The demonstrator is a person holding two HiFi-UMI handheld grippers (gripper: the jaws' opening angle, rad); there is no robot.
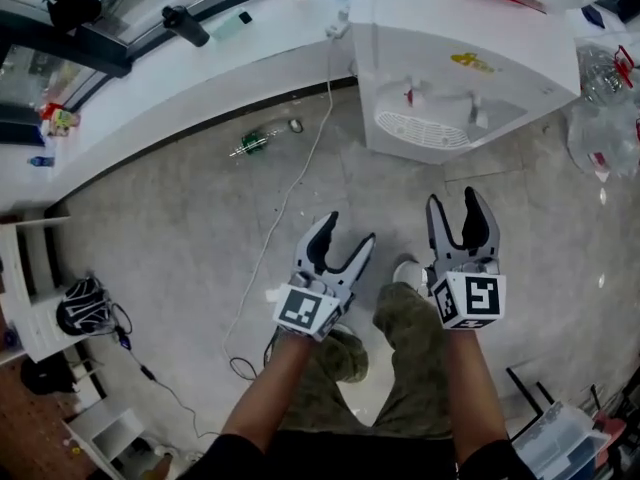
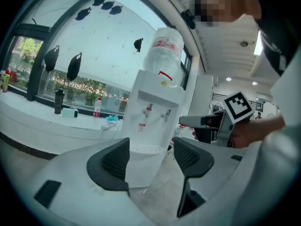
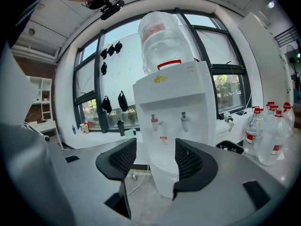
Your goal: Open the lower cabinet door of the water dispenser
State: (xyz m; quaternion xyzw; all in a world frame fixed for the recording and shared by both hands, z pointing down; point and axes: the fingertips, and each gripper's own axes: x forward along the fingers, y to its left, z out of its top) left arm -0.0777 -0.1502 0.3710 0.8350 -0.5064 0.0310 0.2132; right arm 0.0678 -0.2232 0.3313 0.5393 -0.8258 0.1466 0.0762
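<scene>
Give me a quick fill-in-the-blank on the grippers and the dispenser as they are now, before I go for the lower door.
1. The left gripper and the right gripper both have their jaws ____, with nothing gripped.
2. The big water bottle sits on ____ of the water dispenser.
3. The dispenser's front shows ____ taps.
4. In the head view, the green bottle on the floor lies to the ____ of the dispenser.
Missing words: open; top; two; left.
</scene>
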